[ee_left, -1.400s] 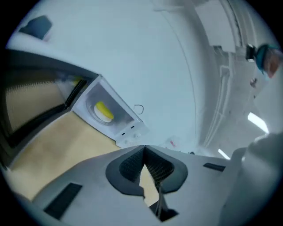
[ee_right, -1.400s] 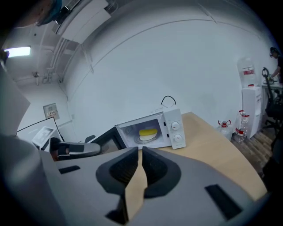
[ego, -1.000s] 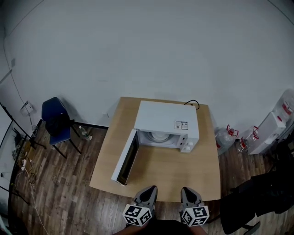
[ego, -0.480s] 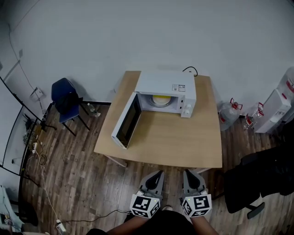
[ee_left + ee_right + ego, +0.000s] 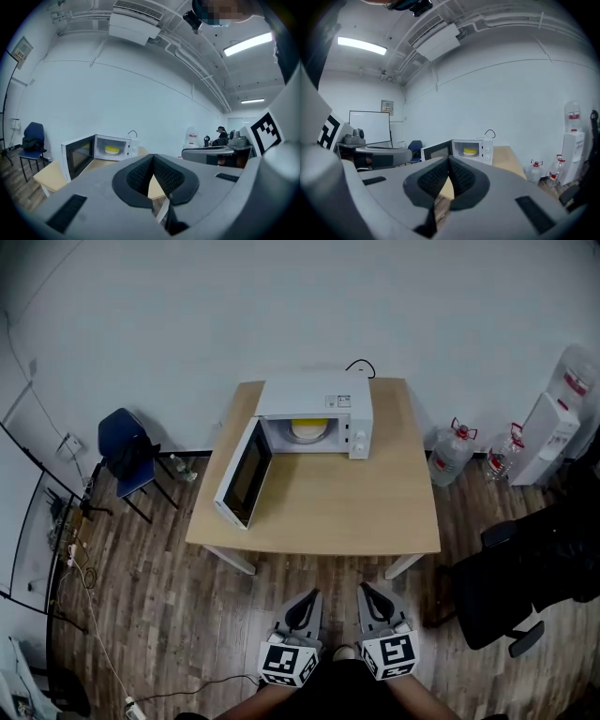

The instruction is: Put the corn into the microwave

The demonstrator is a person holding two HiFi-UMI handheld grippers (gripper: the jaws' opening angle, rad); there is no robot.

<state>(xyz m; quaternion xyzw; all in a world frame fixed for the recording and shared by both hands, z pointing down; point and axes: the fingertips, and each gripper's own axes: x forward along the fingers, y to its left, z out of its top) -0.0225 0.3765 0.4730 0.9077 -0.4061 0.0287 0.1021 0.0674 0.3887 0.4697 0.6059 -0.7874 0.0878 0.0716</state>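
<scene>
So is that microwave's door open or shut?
Open. The door stands swung out at the left of the microwave, and the yellow corn inside is in plain sight.

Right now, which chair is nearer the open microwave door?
The blue chair by the wall; the black chair stands on the table's other side.

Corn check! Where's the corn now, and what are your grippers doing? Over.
Left gripper and right gripper: jaws shut, empty, off the table's near edge. Corn inside the microwave, door open. Nothing in the way.
</scene>
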